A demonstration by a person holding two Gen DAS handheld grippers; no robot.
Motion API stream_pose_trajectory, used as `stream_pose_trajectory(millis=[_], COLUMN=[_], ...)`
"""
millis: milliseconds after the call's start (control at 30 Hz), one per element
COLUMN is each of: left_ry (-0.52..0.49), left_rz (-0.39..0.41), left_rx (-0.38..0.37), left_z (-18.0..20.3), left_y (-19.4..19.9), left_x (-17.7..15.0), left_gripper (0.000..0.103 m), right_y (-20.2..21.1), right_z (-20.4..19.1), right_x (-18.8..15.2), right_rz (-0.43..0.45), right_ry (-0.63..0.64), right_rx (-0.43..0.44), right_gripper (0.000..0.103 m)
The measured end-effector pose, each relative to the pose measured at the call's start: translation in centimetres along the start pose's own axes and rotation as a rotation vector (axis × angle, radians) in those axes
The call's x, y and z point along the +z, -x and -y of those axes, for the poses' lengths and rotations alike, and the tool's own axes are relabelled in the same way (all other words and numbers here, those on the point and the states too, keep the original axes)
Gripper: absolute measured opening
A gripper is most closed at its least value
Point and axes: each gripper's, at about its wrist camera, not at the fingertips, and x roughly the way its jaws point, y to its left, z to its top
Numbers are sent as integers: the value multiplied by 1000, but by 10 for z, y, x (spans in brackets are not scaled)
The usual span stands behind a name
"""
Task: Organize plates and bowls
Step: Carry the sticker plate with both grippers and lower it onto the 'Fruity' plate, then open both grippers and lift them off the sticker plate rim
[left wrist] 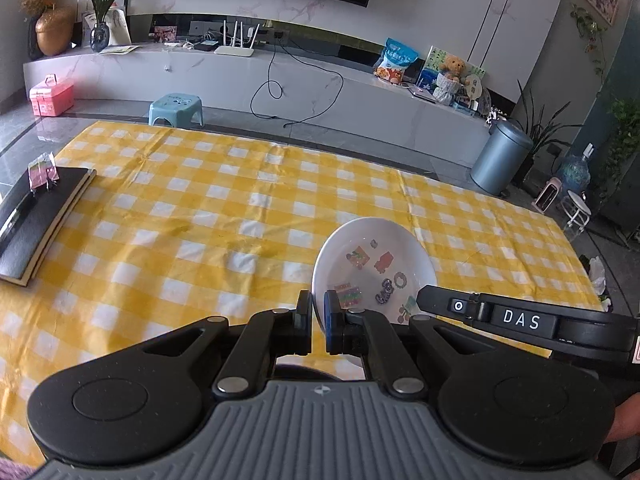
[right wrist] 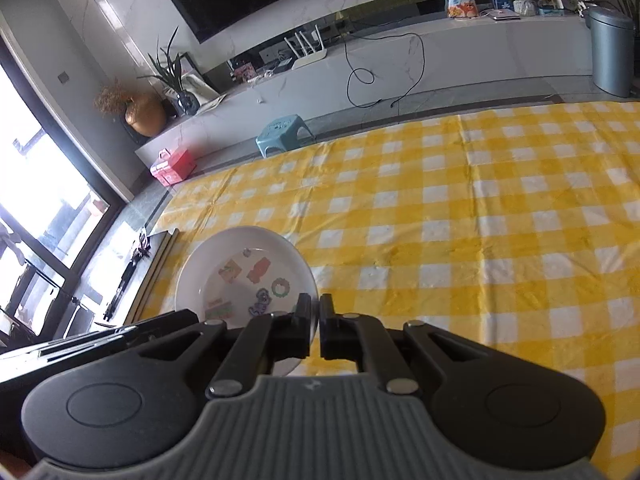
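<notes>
A white plate [left wrist: 374, 264] printed with small colourful cartoon pictures hangs above the yellow checked tablecloth [left wrist: 200, 200], held from both sides. In the left wrist view my left gripper [left wrist: 318, 306] is shut on the plate's left rim, which runs between its pads. My right gripper's black body [left wrist: 520, 320] comes in from the right at the plate's other side. In the right wrist view the same plate [right wrist: 244, 276] lies left of centre, with my right gripper [right wrist: 315, 308] shut on its right rim. The left gripper's body [right wrist: 100, 340] shows at the lower left.
A black notebook [left wrist: 40, 216] with a pen and a crumpled foil piece on it lies at the table's left edge. Beyond the far edge stand a blue stool [left wrist: 176, 109], a grey bin [left wrist: 500, 156] and a low TV bench.
</notes>
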Motion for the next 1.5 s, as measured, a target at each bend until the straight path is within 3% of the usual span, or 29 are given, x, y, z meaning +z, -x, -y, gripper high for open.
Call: stream_pose_trajectory(millis=[100, 300, 500, 700, 1233, 1500], left_ry=[40, -2, -38, -68, -74, -79], left_rz=[-10, -63, -155, -194, -227, -268], left_rx=[-30, -47, -51, -31, -12, -50], left_z=[11, 47, 69, 84, 86, 88], left_y=[2, -3, -16, -21, -38, -43], left_x=[-13, -43, -75, -93, -107, -109], left_gripper=[6, 6, 7, 7, 7, 7], right_y=[22, 64, 79, 76, 62, 59], right_z=[15, 52, 81, 86, 93, 97], right_x=[-10, -38, -70, -83, -92, -96], right_rz=[29, 72, 41, -4, -68, -101], right_ry=[-51, -158, -258, -209, -173, -170], right_rx=[-4, -42, -89, -172, -222, -269], right_gripper=[1, 1, 2, 1, 1, 2])
